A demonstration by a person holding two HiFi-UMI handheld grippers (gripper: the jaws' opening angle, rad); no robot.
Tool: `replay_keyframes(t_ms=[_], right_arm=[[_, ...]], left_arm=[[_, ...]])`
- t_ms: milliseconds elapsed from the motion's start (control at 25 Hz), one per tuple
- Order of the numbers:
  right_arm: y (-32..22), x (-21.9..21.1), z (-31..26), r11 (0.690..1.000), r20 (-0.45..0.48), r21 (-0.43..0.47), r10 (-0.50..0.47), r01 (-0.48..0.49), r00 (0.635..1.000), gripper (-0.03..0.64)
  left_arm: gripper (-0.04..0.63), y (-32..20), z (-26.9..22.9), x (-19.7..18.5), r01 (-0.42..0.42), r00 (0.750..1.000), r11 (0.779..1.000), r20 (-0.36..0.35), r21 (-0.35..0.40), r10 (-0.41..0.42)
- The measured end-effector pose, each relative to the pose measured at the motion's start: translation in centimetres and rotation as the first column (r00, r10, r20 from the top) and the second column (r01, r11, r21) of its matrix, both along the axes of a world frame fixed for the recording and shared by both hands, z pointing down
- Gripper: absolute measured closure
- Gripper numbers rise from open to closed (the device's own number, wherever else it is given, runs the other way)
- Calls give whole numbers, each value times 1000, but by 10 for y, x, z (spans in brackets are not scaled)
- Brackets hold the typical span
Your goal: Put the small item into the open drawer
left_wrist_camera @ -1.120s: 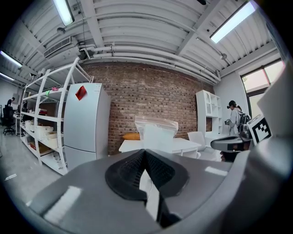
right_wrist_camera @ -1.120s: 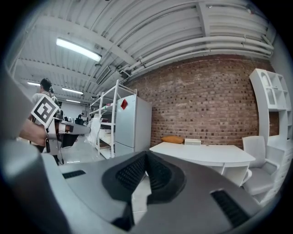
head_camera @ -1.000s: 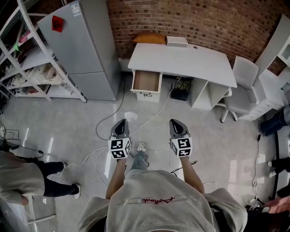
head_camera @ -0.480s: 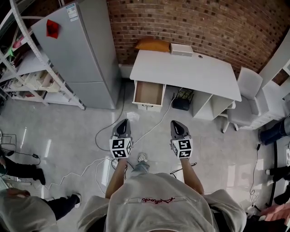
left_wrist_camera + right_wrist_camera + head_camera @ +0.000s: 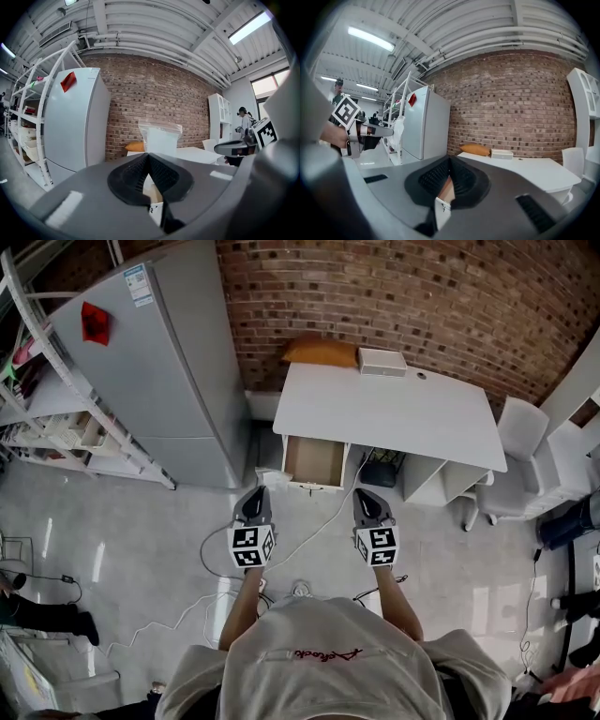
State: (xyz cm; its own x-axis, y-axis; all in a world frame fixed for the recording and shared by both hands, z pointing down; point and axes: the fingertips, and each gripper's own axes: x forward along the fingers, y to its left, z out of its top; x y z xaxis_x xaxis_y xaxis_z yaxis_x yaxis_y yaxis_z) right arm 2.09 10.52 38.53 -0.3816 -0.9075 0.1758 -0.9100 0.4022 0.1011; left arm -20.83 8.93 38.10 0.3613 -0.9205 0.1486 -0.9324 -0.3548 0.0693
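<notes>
Small item, a clear plastic bag [image 5: 159,138], is pinched by its lower edge in the closed left tool [image 5: 253,495], short of the open drawer [image 5: 314,462] under the desk [image 5: 394,409]. Right tool [image 5: 366,495] is closed and empty. Risks: the thin hold may slip, or the limp bag may snag on the drawer front.

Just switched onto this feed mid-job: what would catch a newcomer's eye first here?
The open wood-lined drawer hanging out under the left end of the white desk, against the red brick wall, stands out first. Next is the small clear plastic bag pinched in the shut left gripper, sticking up ahead of it; the right gripper beside it is shut and empty. A tall grey refrigerator stands left of the desk.
</notes>
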Motion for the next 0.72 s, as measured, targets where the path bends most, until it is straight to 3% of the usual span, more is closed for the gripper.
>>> replay_keyframes(t_ms=[360, 720], right_arm=[[-62, -18, 6, 1000, -11, -9, 21, -21, 1000, 606], [-95, -26, 17, 999, -17, -27, 40, -40, 999, 604]], left_arm=[[588, -69, 6, -15, -32, 999, 999, 0, -5, 32], [588, -106, 16, -22, -56, 998, 998, 7, -20, 56]])
